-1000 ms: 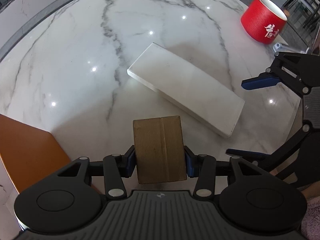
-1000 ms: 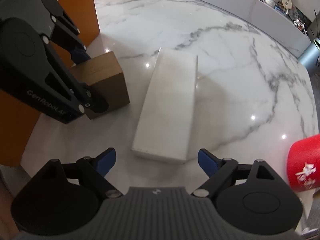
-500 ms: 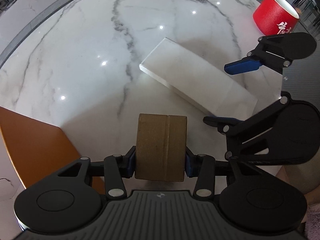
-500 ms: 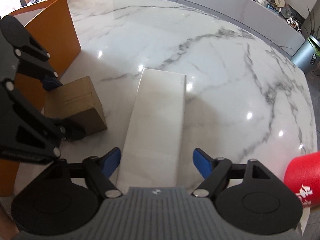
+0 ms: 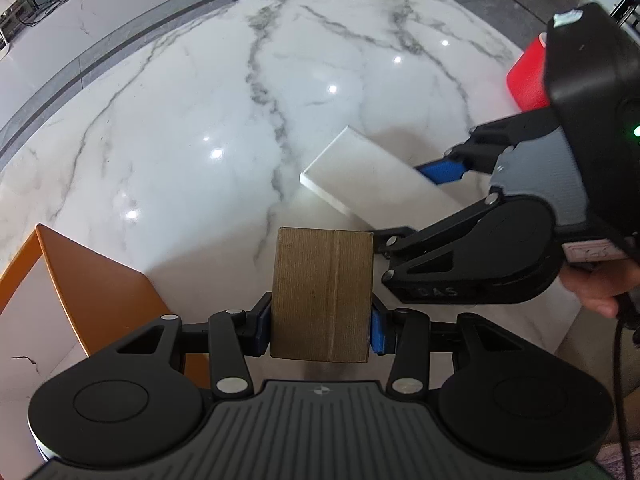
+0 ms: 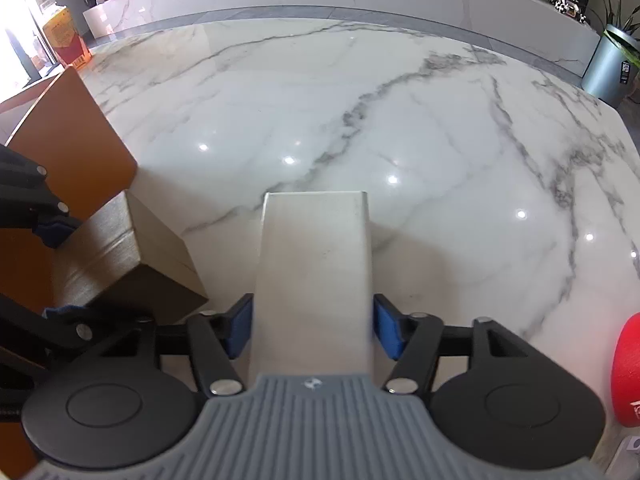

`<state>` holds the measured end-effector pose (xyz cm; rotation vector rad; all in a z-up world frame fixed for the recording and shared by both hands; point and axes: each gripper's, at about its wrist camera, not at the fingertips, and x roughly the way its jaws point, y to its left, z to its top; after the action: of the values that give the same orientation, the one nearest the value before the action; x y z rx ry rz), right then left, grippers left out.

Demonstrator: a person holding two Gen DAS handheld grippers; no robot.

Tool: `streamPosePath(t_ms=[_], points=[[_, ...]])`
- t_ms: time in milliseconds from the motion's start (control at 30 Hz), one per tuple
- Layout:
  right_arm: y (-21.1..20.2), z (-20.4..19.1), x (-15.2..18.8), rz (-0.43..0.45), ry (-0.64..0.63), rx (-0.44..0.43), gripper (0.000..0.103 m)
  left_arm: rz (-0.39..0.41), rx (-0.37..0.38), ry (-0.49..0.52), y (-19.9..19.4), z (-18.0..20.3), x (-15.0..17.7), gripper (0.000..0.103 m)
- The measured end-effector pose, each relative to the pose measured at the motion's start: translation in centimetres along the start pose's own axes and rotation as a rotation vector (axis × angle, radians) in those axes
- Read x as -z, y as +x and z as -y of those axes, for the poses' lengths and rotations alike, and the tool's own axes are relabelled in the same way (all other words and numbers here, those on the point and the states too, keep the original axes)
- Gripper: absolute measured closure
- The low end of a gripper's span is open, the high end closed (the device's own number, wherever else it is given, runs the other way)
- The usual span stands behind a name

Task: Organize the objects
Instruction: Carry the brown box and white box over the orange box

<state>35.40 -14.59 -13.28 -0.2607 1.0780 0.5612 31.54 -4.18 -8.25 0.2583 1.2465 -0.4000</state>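
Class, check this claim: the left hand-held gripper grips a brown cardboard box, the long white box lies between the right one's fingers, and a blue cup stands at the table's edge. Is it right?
One detail is wrong: the cup is red, not blue, as the right wrist view shows. The left hand-held gripper does grip the brown cardboard box, and the long white box lies between the closing fingers of the right hand-held gripper.

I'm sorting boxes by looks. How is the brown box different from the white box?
The brown box is short, chunky and ridged; the white box is long, flat and smooth. The left tongs grip the brown box; the right tongs are closing around the white box. Both are rectangular.
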Motion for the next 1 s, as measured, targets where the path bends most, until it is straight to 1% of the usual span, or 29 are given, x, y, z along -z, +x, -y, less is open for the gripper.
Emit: streamPosePath(t_ms=[133,333,533,667,767,900,1000], points=[[-0.5,-0.2,1.0,-0.016,-0.013,0.013,0.04,0.02,0.027,-0.005,-1.0,0.2,0.3,0.051],[-2.0,-0.9,3.7,-0.037,-0.034,0.058,0.041,0.057,0.076,-0.031,-3.0,0.5,1.5,0.051],[-4.4,-1.9,6.0,-0.01,-0.04,0.09,0.041,0.095,0.112,-0.043,-5.5,0.8,2.4,0.051],[-6.6,-2.9,6.6,0.023,-0.049,0.1,0.041,0.13,0.132,-0.056,-7.9,0.6,3.3,0.051],[-8.5,-3.9,6.8,0.059,-0.062,0.104,0.041,0.154,0.133,-0.057,-9.9,0.5,4.2,0.051],[-11.6,-5.8,6.6,0.128,-0.086,0.105,0.041,0.184,0.117,-0.07,-12.6,-0.4,5.8,0.051],[-13.9,-7.9,6.3,0.189,-0.129,0.093,0.041,0.204,0.091,-0.083,-14.6,-1.6,7.2,0.051]])
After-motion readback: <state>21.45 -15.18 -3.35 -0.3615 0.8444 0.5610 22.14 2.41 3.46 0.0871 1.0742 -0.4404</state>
